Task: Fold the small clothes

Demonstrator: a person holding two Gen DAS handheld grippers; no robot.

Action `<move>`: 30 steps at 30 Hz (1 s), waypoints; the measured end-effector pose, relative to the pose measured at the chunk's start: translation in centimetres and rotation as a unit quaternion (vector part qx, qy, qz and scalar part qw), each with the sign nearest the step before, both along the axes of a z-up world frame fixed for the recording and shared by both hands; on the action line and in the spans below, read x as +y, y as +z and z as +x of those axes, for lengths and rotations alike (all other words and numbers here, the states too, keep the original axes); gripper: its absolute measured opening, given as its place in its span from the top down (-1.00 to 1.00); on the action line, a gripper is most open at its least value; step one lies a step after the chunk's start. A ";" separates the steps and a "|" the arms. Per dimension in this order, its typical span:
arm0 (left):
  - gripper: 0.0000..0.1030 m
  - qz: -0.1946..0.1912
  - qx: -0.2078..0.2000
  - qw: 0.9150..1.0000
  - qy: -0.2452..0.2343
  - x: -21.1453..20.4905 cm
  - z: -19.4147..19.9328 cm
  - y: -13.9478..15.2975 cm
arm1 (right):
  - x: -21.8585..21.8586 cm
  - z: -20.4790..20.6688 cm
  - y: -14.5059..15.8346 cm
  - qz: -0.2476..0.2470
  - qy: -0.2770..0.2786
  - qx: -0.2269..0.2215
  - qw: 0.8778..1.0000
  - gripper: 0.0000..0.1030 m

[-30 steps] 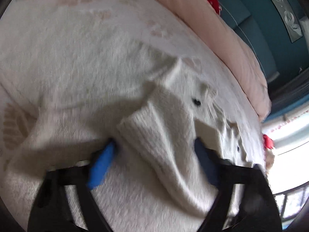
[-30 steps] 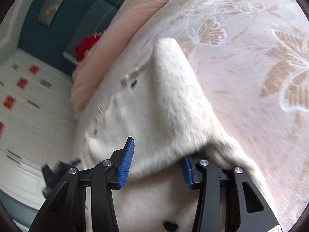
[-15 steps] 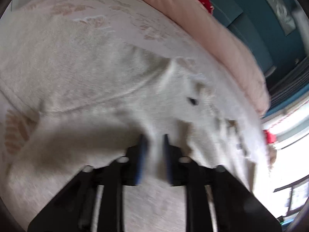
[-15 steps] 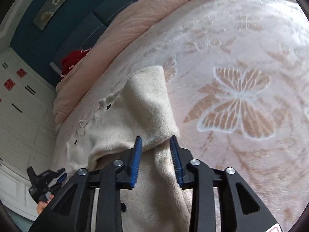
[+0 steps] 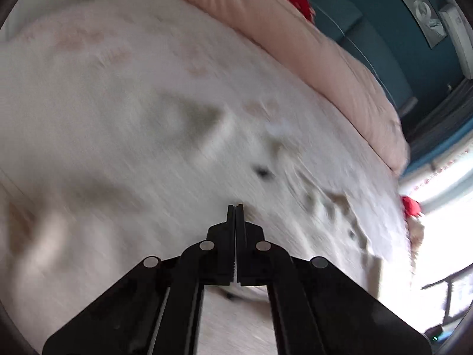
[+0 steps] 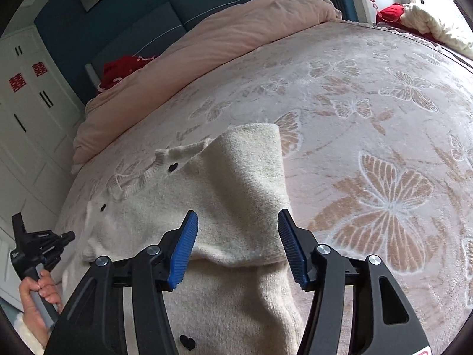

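Observation:
A cream knit cardigan (image 6: 236,183) with small black heart buttons lies on the bed, its right sleeve folded across the body. My right gripper (image 6: 236,242) is open just above the folded sleeve's edge and holds nothing. The left gripper (image 6: 44,245) shows at the far left of the right wrist view, off the cardigan's left edge. In the blurred left wrist view the left gripper (image 5: 235,207) is shut with the jaws pressed together, empty, above the cardigan (image 5: 177,153).
The bed has a pale butterfly-pattern cover (image 6: 384,153). A pink duvet (image 6: 236,35) is bunched along the headboard side with a red cloth (image 6: 124,68) on it. White wardrobe doors (image 6: 26,112) stand to the left. A red and cream bundle (image 6: 414,14) lies by the window.
Both grippers closed on the sleeves and carried them over the cardigan. The right gripper has now opened and dropped its sleeve folded; the left gripper is fully shut, empty and pulled away to the left.

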State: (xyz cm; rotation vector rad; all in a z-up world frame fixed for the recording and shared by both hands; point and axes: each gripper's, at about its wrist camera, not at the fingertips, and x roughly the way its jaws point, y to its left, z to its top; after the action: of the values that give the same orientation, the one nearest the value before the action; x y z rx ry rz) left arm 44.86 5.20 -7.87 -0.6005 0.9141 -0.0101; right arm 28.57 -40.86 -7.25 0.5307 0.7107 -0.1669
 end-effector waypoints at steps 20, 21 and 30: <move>0.84 -0.091 0.073 0.991 -0.064 -6.2 0.2 -3.0 | 2.2 -1.7 -0.7 0.007 0.014 0.002 1.000 -0.10; 0.85 -0.085 0.079 0.991 -0.067 -6.2 0.6 -3.0 | 2.0 -1.8 -0.7 0.004 0.011 0.005 1.000 -0.10; 0.85 0.010 0.036 0.998 -0.041 -0.4 1.3 -1.1 | 2.3 -1.4 -0.4 -0.003 0.034 -0.003 0.999 0.01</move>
State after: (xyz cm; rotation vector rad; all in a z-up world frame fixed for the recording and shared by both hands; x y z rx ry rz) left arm 46.15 4.77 -8.99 -0.5471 1.0080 -0.0522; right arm 27.21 -38.52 -7.66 0.4999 0.7220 -0.1046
